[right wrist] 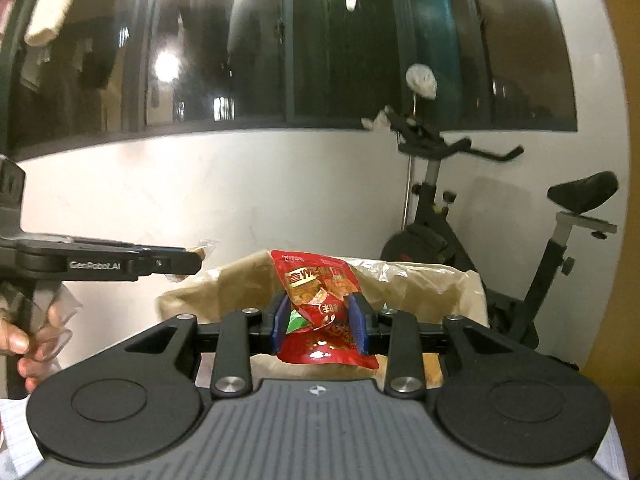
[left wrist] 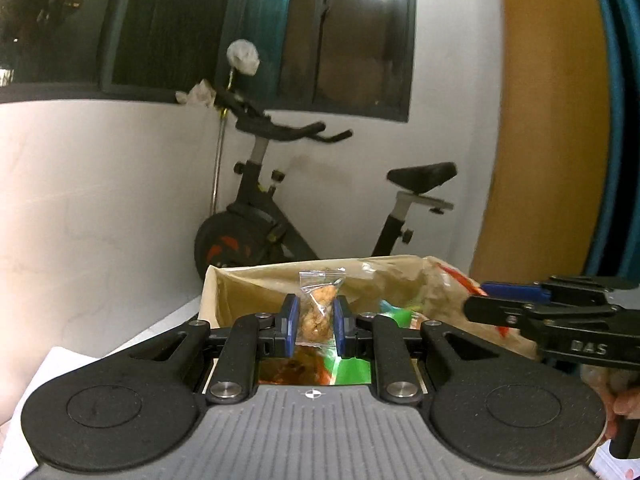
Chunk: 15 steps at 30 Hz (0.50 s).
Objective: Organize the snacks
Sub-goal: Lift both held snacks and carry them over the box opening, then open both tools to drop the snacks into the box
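The left gripper (left wrist: 315, 322) clamps a small clear bag of brown snacks (left wrist: 319, 308) at frame centre, above an open brown paper bag (left wrist: 256, 280) holding green and orange packets (left wrist: 394, 312). The right gripper (right wrist: 320, 322) pinches a red snack packet (right wrist: 324, 300) over the same bag. An exercise bike (left wrist: 280, 200) stands behind.

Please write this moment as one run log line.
left gripper: shut on clear bag | right gripper: shut on red packet | both above paper bag
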Tool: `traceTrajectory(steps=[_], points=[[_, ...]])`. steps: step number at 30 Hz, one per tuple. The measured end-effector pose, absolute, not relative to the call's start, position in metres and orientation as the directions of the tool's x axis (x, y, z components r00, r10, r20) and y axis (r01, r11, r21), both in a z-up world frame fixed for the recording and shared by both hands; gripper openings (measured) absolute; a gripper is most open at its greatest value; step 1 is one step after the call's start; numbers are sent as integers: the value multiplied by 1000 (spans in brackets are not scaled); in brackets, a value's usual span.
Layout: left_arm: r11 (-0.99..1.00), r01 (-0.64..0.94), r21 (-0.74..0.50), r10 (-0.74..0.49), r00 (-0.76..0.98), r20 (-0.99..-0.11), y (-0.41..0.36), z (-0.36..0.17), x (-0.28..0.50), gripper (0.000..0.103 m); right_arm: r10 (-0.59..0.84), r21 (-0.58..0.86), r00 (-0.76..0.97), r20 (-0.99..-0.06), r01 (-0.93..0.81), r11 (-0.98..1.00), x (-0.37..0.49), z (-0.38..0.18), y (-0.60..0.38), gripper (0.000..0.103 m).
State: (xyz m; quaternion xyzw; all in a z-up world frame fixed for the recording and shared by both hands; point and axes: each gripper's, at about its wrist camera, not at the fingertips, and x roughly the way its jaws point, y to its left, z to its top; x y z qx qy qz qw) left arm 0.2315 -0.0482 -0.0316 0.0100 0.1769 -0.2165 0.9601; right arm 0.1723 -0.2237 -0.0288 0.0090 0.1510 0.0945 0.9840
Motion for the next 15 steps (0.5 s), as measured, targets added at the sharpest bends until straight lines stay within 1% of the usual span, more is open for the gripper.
traceTrajectory(steps=[2, 5, 10, 11, 12, 14, 15], points=[[913, 406, -51, -395, 843, -365, -51, -31, 249, 20, 188, 65, 922, -338, -176, 982, 205, -26, -223, 34], [924, 382, -31, -362, 844, -396, -55, -35, 267, 20, 177, 90, 910, -375, -154, 984, 240, -24, -224, 34], [933, 358, -22, -332, 839, -432, -52, -40, 281, 22, 162, 118, 887, -432, -123, 985, 275, -27, -226, 36], [934, 356, -19, -328, 838, -436, -51, -41, 282, 27, 171, 121, 871, -461, -129, 984, 281, -28, -224, 37], [936, 353, -17, -324, 839, -437, -50, -42, 281, 39, 170, 111, 860, -481, -132, 985, 283, -30, -222, 38], [938, 347, -18, -320, 843, -431, -46, -43, 277, 47, 155, 74, 855, -495, -137, 988, 286, -32, -217, 41], [939, 344, -19, -318, 844, -432, -44, -45, 275, 47, 155, 60, 856, -494, -144, 988, 284, -33, -215, 47]])
